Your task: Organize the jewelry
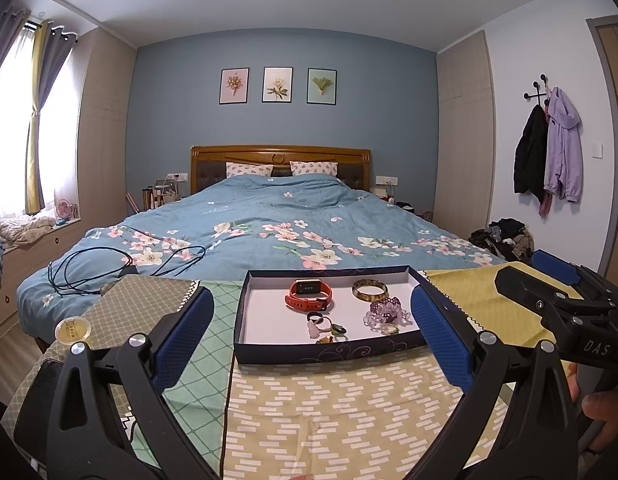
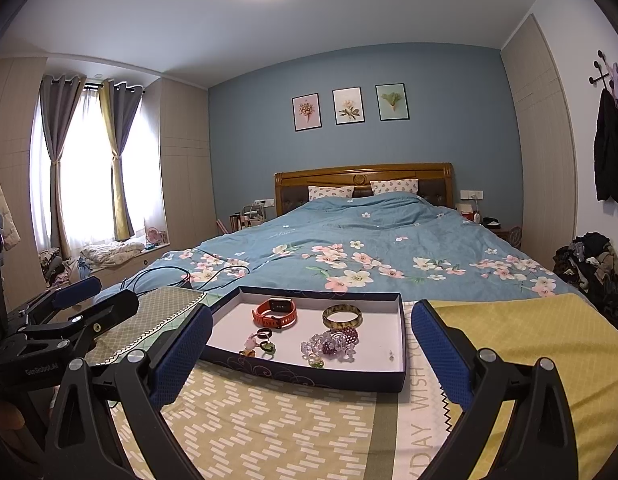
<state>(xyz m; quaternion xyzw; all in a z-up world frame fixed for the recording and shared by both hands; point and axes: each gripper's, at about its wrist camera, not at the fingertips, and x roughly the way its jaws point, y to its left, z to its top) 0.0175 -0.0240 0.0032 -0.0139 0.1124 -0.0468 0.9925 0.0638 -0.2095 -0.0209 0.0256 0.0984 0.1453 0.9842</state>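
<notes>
**A:** Left wrist view: where does the jewelry lie?

**B:** All of it sits inside the shallow dark blue box (image 1: 329, 350) on the patterned cloths (image 1: 329, 412). An orange smartwatch (image 1: 309, 295) lies at 11 o'clock in the box, a gold bangle (image 1: 370, 291) at 1 o'clock, purple bead bracelets (image 1: 385, 312) at 3 o'clock, and small rings (image 1: 323, 326) near 6 o'clock.

**A:** And the grippers?

**B:** The left gripper (image 1: 309, 344) is spread wide and holds nothing. The right gripper (image 2: 311, 354) is likewise spread and empty. Both hover at the box's near edge.

**A:** Which step is in hand?

**B:** That cannot be settled. Pieces gathered in the box fit either a finished collection or a box awaiting sorting into groups.

**A:** What would any next move call for?

**B:** Judged from the small size of the rings, a fine pinch on one piece, clear of its neighbours.
</notes>
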